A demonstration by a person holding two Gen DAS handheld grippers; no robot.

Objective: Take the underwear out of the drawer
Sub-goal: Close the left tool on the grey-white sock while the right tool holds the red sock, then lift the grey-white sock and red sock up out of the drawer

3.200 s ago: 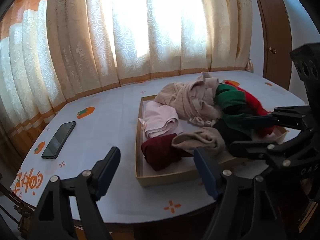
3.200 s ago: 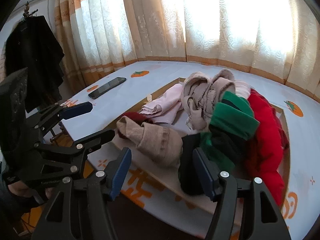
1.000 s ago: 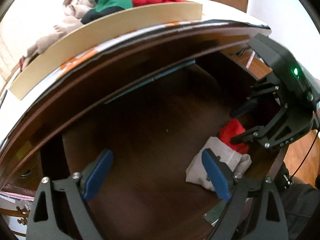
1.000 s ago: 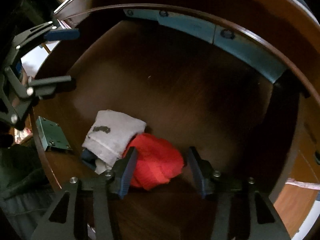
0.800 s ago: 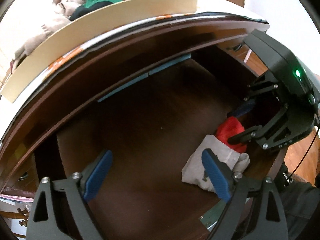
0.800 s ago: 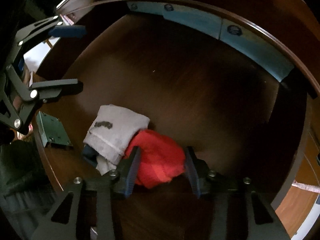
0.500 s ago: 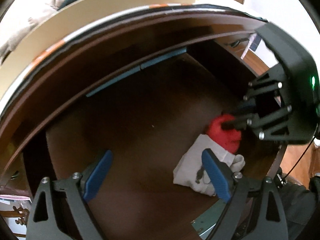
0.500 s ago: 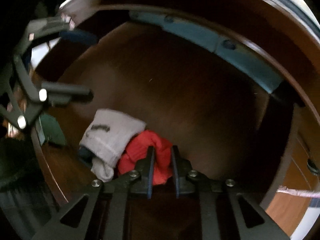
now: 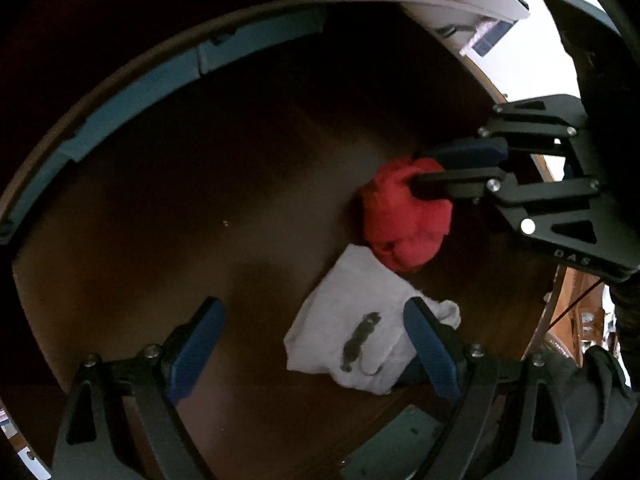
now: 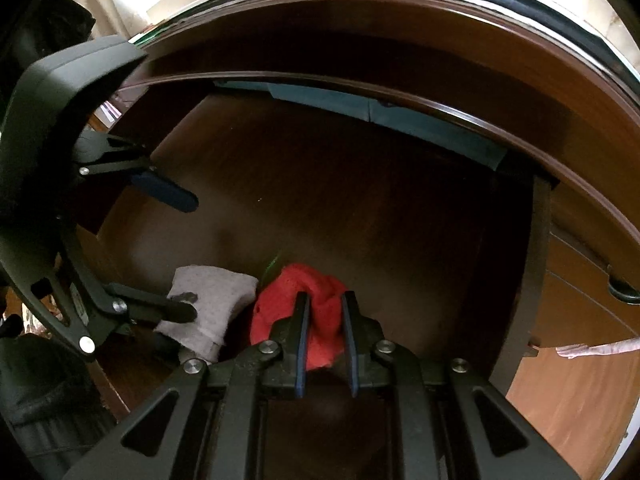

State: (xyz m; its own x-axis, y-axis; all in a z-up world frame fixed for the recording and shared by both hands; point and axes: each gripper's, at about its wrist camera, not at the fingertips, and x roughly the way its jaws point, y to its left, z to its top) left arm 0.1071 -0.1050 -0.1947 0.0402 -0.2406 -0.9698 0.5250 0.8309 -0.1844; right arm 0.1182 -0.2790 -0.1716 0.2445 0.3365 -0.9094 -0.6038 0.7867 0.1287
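Underwear: your right tongs [image 10: 324,312] pinch the red underwear [image 10: 316,300] near the drawer's [image 9: 200,200] front edge; grey underwear [image 9: 352,340] lies just beside it, under your wide-open left tongs [image 9: 312,344].

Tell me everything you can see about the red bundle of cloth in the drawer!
The red bundle of cloth is soft, knitted-looking fabric, scrunched into a lumpy ball. It sits in the dark wooden drawer, near the front. The right gripper has its jaws shut on it, pinching a fold in the middle. One side touches the folded grey cloth next to it.
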